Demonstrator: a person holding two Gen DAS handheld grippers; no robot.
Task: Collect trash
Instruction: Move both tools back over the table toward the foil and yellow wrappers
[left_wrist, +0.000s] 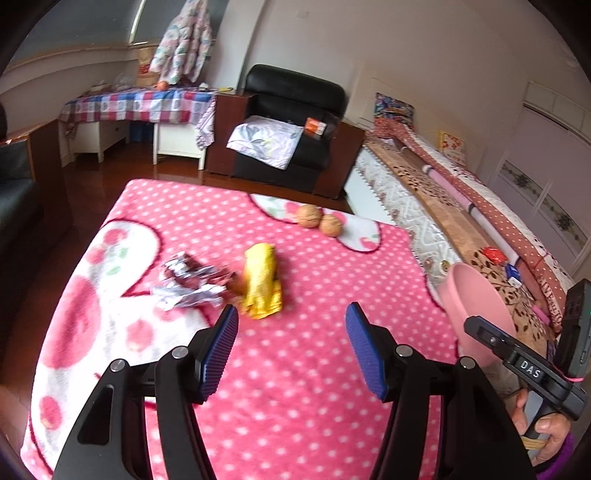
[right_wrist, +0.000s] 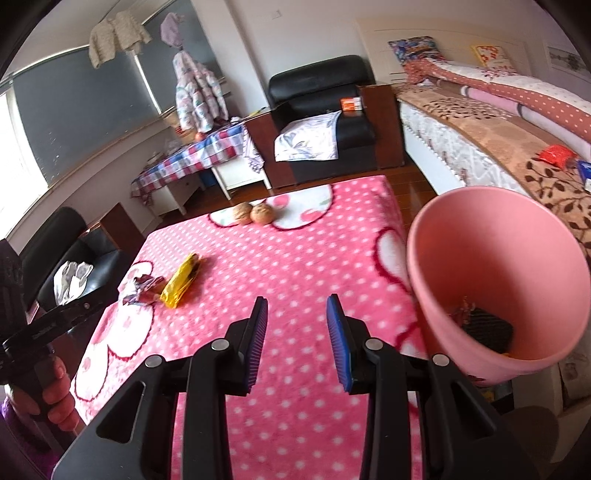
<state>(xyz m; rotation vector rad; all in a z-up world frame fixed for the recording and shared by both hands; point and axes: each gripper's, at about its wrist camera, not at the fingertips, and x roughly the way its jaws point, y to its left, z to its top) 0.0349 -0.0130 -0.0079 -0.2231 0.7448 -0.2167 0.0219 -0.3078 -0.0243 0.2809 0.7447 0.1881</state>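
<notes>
On the pink dotted blanket (left_wrist: 303, 387) lie a yellow wrapper (left_wrist: 261, 280) and a crumpled silver and maroon wrapper (left_wrist: 188, 284). My left gripper (left_wrist: 292, 307) is open and empty, with its left fingertip just short of both wrappers. In the right wrist view the yellow wrapper (right_wrist: 181, 283) and the crumpled wrapper (right_wrist: 140, 290) lie far to the left of my right gripper (right_wrist: 297, 299). That gripper is open over bare blanket with nothing between its fingers. A pink bin (right_wrist: 498, 258) tilts beside it on the right, with dark scraps at the bottom. The bin (left_wrist: 469, 295) also shows at the blanket's right edge.
Two walnuts (left_wrist: 319, 220) sit near the blanket's far edge. Beyond it are a wooden floor, a black armchair (left_wrist: 295, 122) and a checked table (left_wrist: 140, 105). A bed (left_wrist: 461, 206) runs along the right. A hand (right_wrist: 55, 398) holds the left gripper's handle.
</notes>
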